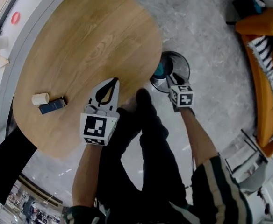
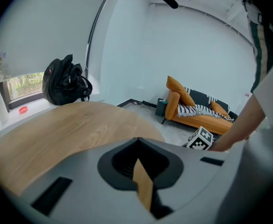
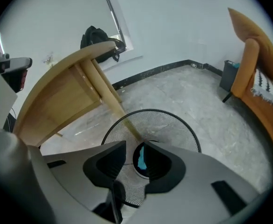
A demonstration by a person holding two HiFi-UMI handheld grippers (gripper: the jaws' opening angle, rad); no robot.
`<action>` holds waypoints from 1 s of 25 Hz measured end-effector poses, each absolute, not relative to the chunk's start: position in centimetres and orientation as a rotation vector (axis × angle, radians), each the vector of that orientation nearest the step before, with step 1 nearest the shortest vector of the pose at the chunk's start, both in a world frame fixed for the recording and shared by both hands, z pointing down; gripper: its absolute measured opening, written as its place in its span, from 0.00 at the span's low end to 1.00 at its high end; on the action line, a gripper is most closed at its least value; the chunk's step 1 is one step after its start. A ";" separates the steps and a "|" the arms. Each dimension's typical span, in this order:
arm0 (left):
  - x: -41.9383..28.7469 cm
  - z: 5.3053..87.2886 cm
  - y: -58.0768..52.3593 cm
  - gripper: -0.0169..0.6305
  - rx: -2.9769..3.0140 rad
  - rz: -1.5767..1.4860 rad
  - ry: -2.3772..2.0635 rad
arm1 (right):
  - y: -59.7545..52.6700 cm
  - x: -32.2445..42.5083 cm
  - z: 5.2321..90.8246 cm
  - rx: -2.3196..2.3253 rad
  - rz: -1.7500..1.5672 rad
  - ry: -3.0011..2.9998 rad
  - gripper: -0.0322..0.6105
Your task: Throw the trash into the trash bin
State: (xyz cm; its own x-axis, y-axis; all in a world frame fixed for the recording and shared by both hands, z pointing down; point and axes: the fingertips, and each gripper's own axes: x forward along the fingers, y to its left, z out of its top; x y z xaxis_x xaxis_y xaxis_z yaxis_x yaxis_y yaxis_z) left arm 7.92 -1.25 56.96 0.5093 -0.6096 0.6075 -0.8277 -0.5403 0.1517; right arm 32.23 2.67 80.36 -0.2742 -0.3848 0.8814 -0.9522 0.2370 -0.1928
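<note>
Right gripper (image 3: 135,146) hangs over the trash bin (image 3: 174,125), jaws a bit apart, empty; left gripper (image 2: 137,141) pinched closed over the table (image 2: 57,129).

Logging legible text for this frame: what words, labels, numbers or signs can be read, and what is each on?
No readable text in any view.
Dark blue box on the table: any print is too small to read.
Red round mark beyond the table: no legible lettering.
Left marker cube and right marker cube: black-and-white square patterns only, no letters or numbers.
</note>
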 end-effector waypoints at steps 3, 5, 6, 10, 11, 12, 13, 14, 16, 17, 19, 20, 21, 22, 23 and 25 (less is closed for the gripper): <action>6.3 55.8 -1.1 0.02 2.292 0.680 -1.214 | 1.7 32.0 77.3 1.278 0.926 -1.812 0.20; 5.3 54.4 -0.8 0.02 2.268 0.675 -1.230 | 0.8 31.6 74.0 1.288 0.872 -1.856 0.20; 4.9 53.6 -0.5 0.02 2.255 0.671 -1.240 | 0.3 31.3 72.2 1.283 0.842 -1.885 0.20; 2.3 50.7 0.9 0.02 2.183 0.663 -1.311 | -2.3 29.1 64.1 1.236 0.715 -2.015 0.20; 1.3 50.2 1.3 0.02 2.155 0.662 -1.331 | -2.8 28.1 62.3 1.214 0.681 -2.048 0.20; 0.3 49.7 1.8 0.02 2.121 0.657 -1.354 | -3.2 27.0 60.5 1.188 0.647 -2.082 0.20; -0.7 49.2 2.2 0.02 2.088 0.642 -1.382 | -3.7 25.8 58.9 1.158 0.615 -2.117 0.20; -1.6 48.6 2.4 0.02 2.061 0.616 -1.418 | -4.1 24.6 57.3 1.128 0.586 -2.151 0.19; -3.2 47.1 2.6 0.02 2.017 0.546 -1.489 | -4.9 22.1 54.5 1.067 0.549 -2.218 0.16; -3.9 46.3 2.7 0.02 1.999 0.519 -1.522 | -5.3 20.6 53.4 1.037 0.537 -2.250 0.16; -5.6 45.0 3.2 0.02 1.970 0.496 -1.587 | -6.0 17.3 51.7 0.977 0.516 -2.309 0.13; -6.5 44.6 3.4 0.02 1.954 0.486 -1.617 | -6.1 15.5 51.1 0.945 0.504 -2.335 0.11; -7.3 44.3 3.9 0.02 1.936 0.472 -1.643 | -6.1 13.7 50.6 0.908 0.492 -2.358 0.10; -8.2 44.2 4.5 0.02 1.916 0.455 -1.666 | -5.9 11.8 50.2 0.868 0.479 -2.378 0.10; -9.1 44.1 5.1 0.02 1.895 0.437 -1.686 | -5.7 10.0 49.9 0.827 0.468 -2.397 0.09; -11.0 44.1 6.5 0.02 1.850 0.397 -1.718 | -5.0 6.2 49.3 0.746 0.444 -2.431 0.08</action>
State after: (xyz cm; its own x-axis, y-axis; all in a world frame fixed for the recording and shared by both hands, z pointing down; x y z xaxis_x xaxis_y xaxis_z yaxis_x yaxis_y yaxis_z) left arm -10.99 6.51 44.13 0.1271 -0.8062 0.5779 -0.9780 -0.0047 0.2085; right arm 6.21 -5.01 49.26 -0.6929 -0.4111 0.5923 -0.5940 0.7911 -0.1459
